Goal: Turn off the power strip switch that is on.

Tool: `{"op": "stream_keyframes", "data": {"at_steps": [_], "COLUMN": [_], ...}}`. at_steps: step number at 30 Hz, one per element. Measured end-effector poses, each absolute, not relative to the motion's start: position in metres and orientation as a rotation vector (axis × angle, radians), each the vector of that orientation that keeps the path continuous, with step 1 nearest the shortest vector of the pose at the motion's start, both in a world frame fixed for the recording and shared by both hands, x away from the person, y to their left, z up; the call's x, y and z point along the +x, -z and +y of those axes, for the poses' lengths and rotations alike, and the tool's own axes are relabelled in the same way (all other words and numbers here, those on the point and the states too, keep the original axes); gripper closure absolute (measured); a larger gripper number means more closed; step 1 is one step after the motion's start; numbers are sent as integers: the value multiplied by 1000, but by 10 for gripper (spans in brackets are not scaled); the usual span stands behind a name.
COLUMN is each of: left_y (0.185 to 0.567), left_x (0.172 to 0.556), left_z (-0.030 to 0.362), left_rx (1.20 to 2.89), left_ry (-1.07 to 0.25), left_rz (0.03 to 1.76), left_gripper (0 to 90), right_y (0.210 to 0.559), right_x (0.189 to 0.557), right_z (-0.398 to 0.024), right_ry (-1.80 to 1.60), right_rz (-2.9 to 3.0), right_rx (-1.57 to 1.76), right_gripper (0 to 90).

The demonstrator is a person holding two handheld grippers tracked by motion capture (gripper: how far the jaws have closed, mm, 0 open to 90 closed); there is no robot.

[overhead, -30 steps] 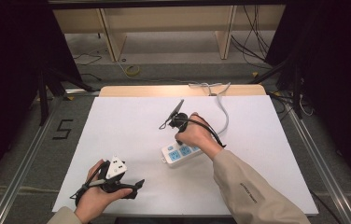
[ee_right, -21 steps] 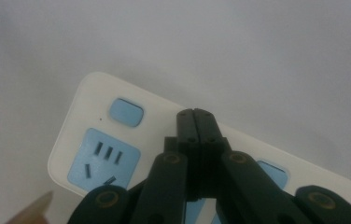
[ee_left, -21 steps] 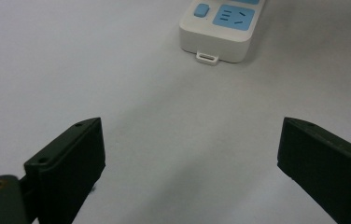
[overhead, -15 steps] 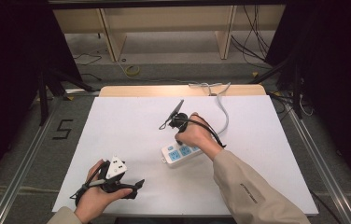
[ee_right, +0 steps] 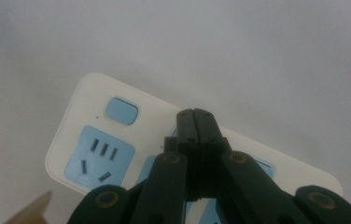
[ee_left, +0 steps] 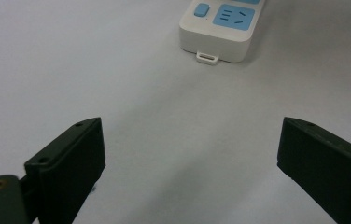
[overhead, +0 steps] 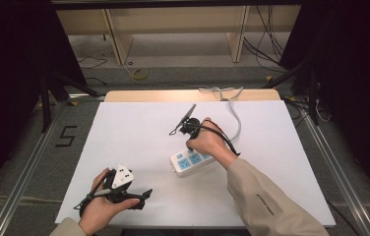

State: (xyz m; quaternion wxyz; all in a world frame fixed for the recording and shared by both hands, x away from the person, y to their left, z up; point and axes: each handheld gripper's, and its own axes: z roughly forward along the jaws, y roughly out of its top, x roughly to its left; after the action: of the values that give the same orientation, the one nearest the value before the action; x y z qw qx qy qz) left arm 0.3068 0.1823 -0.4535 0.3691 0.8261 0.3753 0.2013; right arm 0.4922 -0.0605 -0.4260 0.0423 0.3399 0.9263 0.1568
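Observation:
A white power strip (overhead: 188,161) with blue sockets lies near the middle of the white table (overhead: 138,132). My right gripper (overhead: 191,146) points down at it from above, jaws shut with nothing between them. In the right gripper view the closed tips (ee_right: 196,114) hang over the power strip (ee_right: 94,140), just right of its blue switch (ee_right: 122,111); I cannot tell whether they touch it. My left gripper (overhead: 141,197) rests low at the table's front left, open and empty. Its jaws (ee_left: 190,154) point toward the switch end of the power strip (ee_left: 220,28), well short of it.
The strip's grey cable (overhead: 234,115) runs from the strip to the back edge of the table, then off it. A wooden shelf frame (overhead: 173,29) stands behind the table. Metal rails (overhead: 30,162) line both sides on the floor.

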Motion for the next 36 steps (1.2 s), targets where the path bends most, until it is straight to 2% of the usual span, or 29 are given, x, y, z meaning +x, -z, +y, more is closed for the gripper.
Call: {"op": "stream_keyframes", "data": {"at_steps": [25, 36], "left_y": [454, 454], "left_x": [307, 307], "left_z": [182, 182], "left_rx": [2121, 2116], "left_ry": [-517, -517], "left_rz": [965, 969], "left_gripper": [73, 74], "right_y": [417, 412], "right_x": [485, 480], "right_z": [-80, -91], "right_ry": [-636, -737], "right_rz": [2769, 2738], "right_rx": [1025, 996], "right_gripper": [887, 812]}}
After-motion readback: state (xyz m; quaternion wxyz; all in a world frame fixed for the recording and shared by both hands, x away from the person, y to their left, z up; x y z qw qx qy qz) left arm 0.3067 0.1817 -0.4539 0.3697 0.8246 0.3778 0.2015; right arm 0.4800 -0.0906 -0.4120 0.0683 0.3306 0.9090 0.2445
